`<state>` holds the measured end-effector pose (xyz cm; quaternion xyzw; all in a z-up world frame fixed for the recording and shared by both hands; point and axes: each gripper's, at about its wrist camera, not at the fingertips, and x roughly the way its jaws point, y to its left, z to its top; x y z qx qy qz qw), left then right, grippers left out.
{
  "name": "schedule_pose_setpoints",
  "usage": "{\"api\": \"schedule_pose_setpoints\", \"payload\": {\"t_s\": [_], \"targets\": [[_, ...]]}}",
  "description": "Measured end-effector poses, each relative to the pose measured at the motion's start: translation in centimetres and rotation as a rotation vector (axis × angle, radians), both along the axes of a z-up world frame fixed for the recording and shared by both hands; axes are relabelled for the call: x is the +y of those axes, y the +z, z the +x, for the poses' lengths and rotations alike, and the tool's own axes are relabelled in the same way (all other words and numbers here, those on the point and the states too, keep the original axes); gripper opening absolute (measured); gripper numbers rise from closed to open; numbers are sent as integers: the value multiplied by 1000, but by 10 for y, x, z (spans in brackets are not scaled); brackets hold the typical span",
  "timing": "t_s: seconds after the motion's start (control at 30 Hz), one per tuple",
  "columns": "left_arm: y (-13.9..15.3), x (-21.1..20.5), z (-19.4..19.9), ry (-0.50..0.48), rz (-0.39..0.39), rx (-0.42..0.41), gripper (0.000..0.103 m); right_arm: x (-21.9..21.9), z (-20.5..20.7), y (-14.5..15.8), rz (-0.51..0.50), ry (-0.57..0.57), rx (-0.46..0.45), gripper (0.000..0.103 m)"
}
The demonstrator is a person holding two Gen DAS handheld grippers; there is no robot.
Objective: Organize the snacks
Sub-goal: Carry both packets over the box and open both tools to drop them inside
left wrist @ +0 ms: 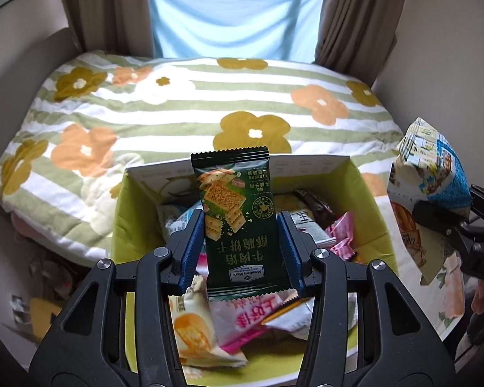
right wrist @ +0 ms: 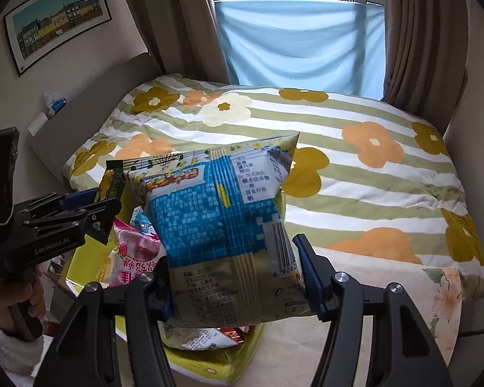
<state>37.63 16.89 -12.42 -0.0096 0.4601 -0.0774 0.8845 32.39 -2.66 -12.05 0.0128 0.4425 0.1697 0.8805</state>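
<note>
Now, left gripper (left wrist: 242, 242): blue ribbed pads pinch a dark green biscuit packet (left wrist: 238, 219) by its long edges, upright above the box
Right gripper (right wrist: 238, 277): pressed onto a puffy blue-and-cream snack bag (right wrist: 222, 219), barcode side up
Box (left wrist: 364, 206): open cardboard with lime-green inner walls, on the bed — loose wrappers inside, pink and white among them
Left wrist view only: the box interior, and a pastry packet (left wrist: 190, 329) under the jaws
Right wrist view only: a hand (right wrist: 19, 296) in a fleecy white sleeve holding the left gripper, a framed picture (right wrist: 58, 19) on the wall
Bedcover (right wrist: 355, 174): soft, green-striped, with flat orange and mustard flowers
Packets: glossy film with crimped, serrated ends
</note>
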Motion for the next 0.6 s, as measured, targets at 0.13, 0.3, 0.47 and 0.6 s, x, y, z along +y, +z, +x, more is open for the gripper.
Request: {"api": "schedule_pose_setpoints", "payload": {"t_s": [0.13,0.3,0.47,0.6], "targets": [[-13,1,18,-29,-14,38,42,11,9,-9,-11,-10,30,57],[-27,-6,26,-56,-2,67,43,16,21,-18,4,-7,49,57],[-21,-14,19,-63,54,17,103,16,27,-21,48,-4,38,57],[-22,-14,14,-64,70,36,103,14,29,-26,60,-13,59,57]]}}
